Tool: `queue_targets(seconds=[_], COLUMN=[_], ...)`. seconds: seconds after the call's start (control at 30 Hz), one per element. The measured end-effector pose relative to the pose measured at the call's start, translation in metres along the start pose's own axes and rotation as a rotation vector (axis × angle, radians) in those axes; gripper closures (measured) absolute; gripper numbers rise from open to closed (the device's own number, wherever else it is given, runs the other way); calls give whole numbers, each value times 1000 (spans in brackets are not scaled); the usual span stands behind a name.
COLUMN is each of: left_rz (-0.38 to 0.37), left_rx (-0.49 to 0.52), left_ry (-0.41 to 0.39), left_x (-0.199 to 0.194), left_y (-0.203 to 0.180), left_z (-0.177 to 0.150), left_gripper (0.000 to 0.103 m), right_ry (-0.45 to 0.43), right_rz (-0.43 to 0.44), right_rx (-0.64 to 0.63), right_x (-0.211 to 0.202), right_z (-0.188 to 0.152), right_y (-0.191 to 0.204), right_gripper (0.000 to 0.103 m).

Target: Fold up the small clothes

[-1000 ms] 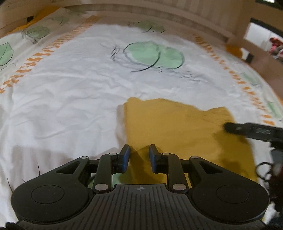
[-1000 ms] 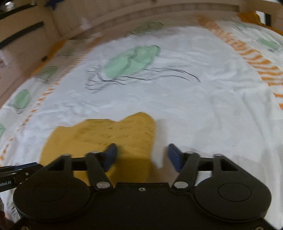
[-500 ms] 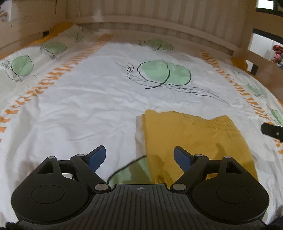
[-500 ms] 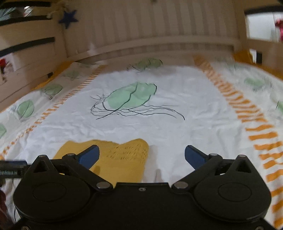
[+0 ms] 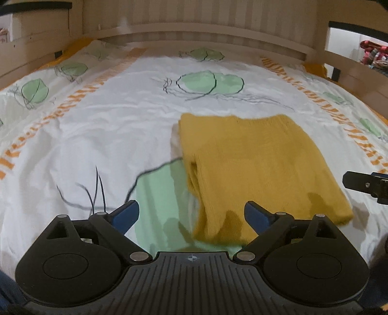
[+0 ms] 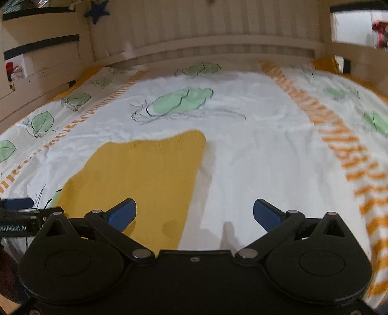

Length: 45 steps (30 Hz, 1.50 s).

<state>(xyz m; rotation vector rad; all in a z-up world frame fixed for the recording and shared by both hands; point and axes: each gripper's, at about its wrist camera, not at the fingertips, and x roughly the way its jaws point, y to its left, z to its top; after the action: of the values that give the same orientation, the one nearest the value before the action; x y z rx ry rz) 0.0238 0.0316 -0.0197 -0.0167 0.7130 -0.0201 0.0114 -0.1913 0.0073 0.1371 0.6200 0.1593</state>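
Note:
A folded mustard-yellow knit garment (image 5: 254,157) lies flat on the white bed sheet (image 5: 109,126). My left gripper (image 5: 191,208) hovers just short of its near left corner, jaws opening wide and the blue pads touching nothing. In the right wrist view the same garment (image 6: 140,174) spreads to the left, and my right gripper (image 6: 194,204) stands open over its right edge, holding nothing. The tip of the right gripper (image 5: 363,184) shows at the far right of the left wrist view. Part of the left gripper (image 6: 17,210) shows at the left edge of the right wrist view.
The sheet carries green leaf prints and orange striped bands (image 6: 339,135). A slatted wooden headboard (image 5: 194,21) closes the far end. Wooden side rails (image 5: 359,70) run along both sides of the bed.
Both grippers went from nearly closed at the garment's near edge to wide open, letting go of the cloth. Both have drawn back from it, so more of the bed shows.

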Motion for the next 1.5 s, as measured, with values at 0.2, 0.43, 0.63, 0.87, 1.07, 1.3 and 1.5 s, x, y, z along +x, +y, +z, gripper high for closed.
queue_targets(seconds=[0.2,0.43,0.63,0.87,1.07,1.3,1.5], left_rz=[22,118,159,105,104,97,93], left_rx=[11,39,65,12,-5,-9,-14], left_ry=[-33,-41,-30,7,31,49,59], left_x=[-14,-28,-33,-29,-26,-24,-23], left_y=[-3,-15,-22,-15,-14,-15,-15], left_z=[-5,-11,-16,-16,-17,-18,-18], left_gripper=[10,10,10,10,10,10,10], right_ry=[-8,-44,-78,-41,-70,-61,-52], right_rz=[-2,25,-36,-42,-21,-18,-18], right_rx=[0,32,21,57,12,13,25], right_x=[-13,-29,-40,-40,-44,-41,-40], right_z=[-13,-23,-27,-30,-30,-29,-31], right_y=[1,4,14,13,23,23,22], right_gripper=[0,0,0,0,0,0,0])
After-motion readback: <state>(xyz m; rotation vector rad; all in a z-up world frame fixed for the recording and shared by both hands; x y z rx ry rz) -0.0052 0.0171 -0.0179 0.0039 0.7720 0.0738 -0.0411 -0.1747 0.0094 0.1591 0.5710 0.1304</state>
